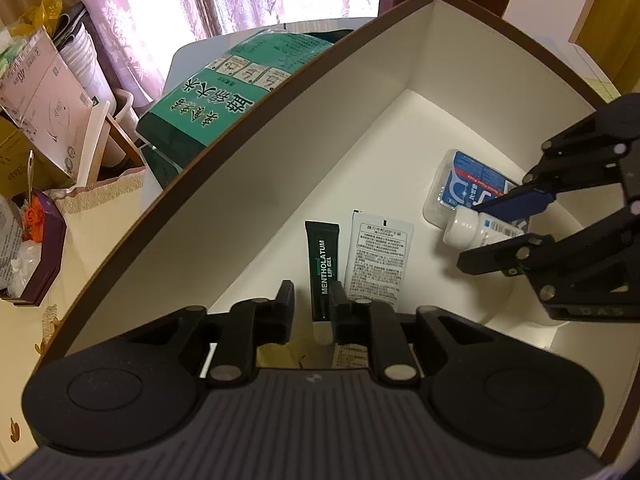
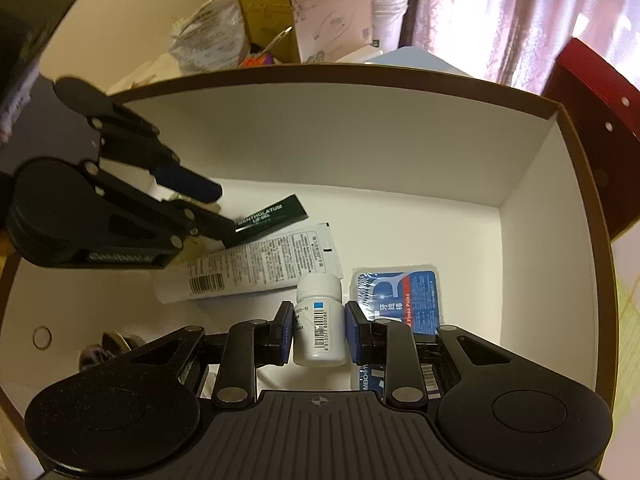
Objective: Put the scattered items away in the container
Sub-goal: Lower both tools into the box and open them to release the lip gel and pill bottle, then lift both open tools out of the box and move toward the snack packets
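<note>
Box (image 2: 340,136) interior is where both my grippers are right now, white walls with a brown rim all around. My right gripper (image 2: 318,330) has its blue pads either side of the small white bottle (image 2: 319,320), and they look pressed against it, so I'm calling that a grip. Bottle's long axis runs straight along the fingers, cap end pointing away from the camera toward the far wall. In the left wrist view the same bottle (image 1: 476,232) lies on its side with the cap toward the middle of the box.

My left gripper (image 1: 312,304) sits partly open around the lower end of the dark green lip gel tube (image 1: 322,268). The right finger looks to be touching the tube and there's a gap on the left, so it isn't clamped. Tube lies flat on the floor, flat crimped end pointing toward the far wall.

Just beside it, parallel, is the white tube (image 1: 380,260). The floss pick pack (image 2: 396,300) lies flat just right of the bottle, near the right wall.

Far half of the floor is bare white, so there's room ahead. Outside the rim, a green rice bag (image 1: 224,100) leans close against the wall.
</note>
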Motion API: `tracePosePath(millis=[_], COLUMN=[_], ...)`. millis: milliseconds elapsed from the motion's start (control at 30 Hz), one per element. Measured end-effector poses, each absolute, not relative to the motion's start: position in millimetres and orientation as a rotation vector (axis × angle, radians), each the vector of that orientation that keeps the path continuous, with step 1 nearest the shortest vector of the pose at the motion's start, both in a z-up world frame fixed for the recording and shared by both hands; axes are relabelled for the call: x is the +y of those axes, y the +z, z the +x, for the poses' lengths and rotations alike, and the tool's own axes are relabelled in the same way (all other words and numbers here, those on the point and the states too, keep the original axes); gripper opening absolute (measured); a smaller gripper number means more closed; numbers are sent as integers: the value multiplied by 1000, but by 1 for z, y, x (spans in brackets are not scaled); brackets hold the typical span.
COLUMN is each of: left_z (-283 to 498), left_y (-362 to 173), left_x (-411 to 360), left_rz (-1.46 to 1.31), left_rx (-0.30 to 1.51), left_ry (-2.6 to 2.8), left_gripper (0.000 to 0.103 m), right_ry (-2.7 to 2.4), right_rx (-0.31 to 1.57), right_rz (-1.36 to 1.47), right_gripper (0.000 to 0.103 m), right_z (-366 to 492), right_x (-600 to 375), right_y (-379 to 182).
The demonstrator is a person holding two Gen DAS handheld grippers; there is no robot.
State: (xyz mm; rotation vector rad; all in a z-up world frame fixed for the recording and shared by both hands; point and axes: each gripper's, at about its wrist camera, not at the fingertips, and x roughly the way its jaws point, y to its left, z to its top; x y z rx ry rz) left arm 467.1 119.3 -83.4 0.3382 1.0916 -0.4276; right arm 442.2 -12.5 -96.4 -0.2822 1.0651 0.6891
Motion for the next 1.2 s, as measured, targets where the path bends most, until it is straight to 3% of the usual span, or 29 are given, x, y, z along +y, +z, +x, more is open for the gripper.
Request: tracePosePath(millis=[100,133,167,200,233,533,567,600,700,767,900,1033,1200], left_z=[465,464,463,461,460,447,445,443,435,428,414,401,382], left_y=[-80,-80,-79,-78,-77,-68,-67,-65,-61,-58,-51,-43,-30], left_x=[120,121,121,121,121,123,123,122,122,120,119,119,119], left_rz=[336,337,340,342,345,359,358,359,362,367,358,340,311], left_rx=[1086,1086,1086,1085,1084,1080,1079,1078,1076,1071,1069,1067,1055], left_ry=[-430,-430,-428,-426,-424,-417,-415,-415,-412,-404,-401,-375,-338], left_gripper=[21,21,22,23,26,37,40,41,50,65,71,89,95], right_ry=[701,708,716,718,717,727,725,722,711,704,670,634,602], right_rx=[1070,1071,1072,1063,1037,1039,1043,1041,1006,998,981,970,958], right_rz=[-310,-316,-315,-310,-305,-339,-341,-342,-335,-323,-309,-270,-236], right_gripper=[30,35,45,80,88,89,92,101,103,103,103,103,103], right_z=[440,440,439,437,434,421,419,416,405,399,386,375,358], right_x=[-8,-7,-7,-8,-9,-14,-16,-18,-24,-29,-36,-45,-51], right_y=[-98,-98,-98,-96,-94,-78,-77,-76,-68,-62,-53,-45,-35])
